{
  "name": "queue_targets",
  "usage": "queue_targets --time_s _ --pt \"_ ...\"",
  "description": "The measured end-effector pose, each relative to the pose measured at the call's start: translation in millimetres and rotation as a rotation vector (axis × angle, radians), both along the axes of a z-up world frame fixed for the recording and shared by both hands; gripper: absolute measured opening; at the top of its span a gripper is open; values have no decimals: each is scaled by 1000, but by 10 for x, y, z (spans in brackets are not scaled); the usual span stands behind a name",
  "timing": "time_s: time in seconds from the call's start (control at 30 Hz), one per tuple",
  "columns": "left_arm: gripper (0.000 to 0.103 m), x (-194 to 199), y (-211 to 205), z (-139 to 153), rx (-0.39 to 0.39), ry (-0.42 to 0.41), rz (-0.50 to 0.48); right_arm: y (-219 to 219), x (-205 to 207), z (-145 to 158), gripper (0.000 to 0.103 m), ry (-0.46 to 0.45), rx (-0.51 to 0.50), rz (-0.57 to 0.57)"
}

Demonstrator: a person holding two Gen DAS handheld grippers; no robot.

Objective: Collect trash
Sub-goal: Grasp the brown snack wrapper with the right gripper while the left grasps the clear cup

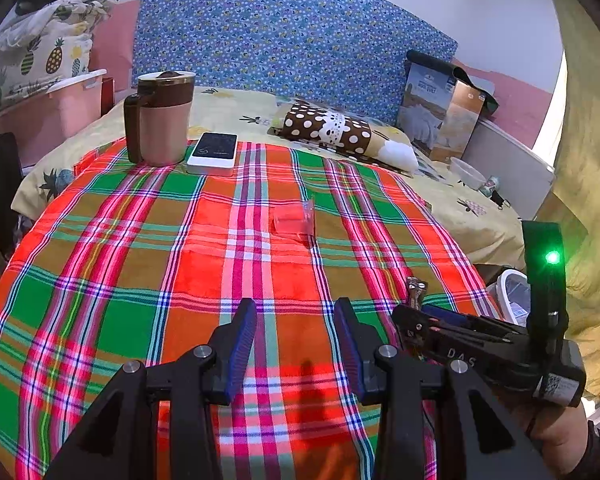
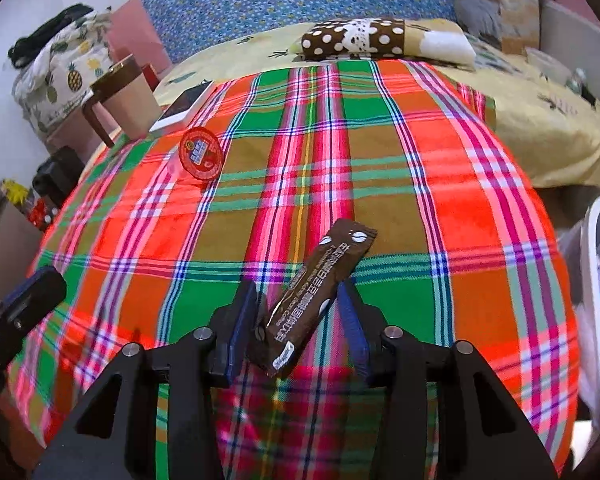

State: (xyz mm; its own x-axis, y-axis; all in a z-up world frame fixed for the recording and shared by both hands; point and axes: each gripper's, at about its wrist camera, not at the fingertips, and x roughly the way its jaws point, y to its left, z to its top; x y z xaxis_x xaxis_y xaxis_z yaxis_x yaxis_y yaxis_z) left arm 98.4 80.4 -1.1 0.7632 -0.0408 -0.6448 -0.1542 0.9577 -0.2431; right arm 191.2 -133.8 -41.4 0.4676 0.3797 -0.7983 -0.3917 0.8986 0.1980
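Right gripper [image 2: 298, 320] clamped on the brown wrapper [image 2: 316, 300], left gripper [image 1: 296, 344] apart and empty; red cup [image 2: 198, 154] remains on the cloth [image 2: 440, 184].

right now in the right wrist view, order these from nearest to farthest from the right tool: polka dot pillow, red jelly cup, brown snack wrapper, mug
1. brown snack wrapper: between the right tool's fingers.
2. red jelly cup: mid-cloth, up and left.
3. mug: far left edge of the plaid cloth, beyond the cup.
4. polka dot pillow: farthest, on the yellow sheet past the cloth.
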Motion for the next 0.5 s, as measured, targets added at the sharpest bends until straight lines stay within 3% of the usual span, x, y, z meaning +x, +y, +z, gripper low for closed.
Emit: queue_targets --time_s 0.1,0.37,0.5 --pt "40 46 -22 -2 -1 2 -7 -72 32 -3 25 -11 -12 3" --pt "40 291 -73 49 5 19 -29 -317 46 53 24 -14 46 -7" --pt "40 553 -93 48 48 46 -41 -357 54 91 24 -23 77 0"
